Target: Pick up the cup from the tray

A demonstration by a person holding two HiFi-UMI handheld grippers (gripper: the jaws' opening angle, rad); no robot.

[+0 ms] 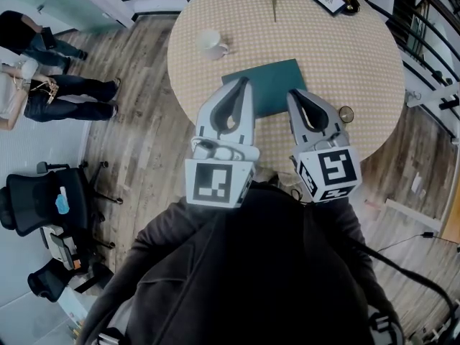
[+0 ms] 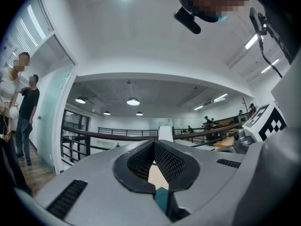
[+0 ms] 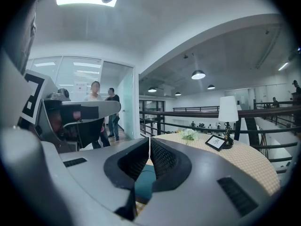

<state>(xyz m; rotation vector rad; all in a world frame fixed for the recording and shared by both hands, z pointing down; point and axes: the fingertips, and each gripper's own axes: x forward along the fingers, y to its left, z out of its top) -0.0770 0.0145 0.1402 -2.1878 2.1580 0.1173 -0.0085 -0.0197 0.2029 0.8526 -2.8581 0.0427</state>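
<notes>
A white ceramic cup (image 1: 210, 44) stands on the round checked table (image 1: 345, 56), off the flat teal tray (image 1: 264, 85), to its left. The left gripper (image 1: 241, 83) and right gripper (image 1: 295, 93) hover by the tray, jaws pressed together, empty, seemingly idle.

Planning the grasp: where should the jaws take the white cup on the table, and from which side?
Probably the cup body, jaws spanning it from the near left in the head view: it stands upright, and its handle sticks out right, toward the tray.
</notes>
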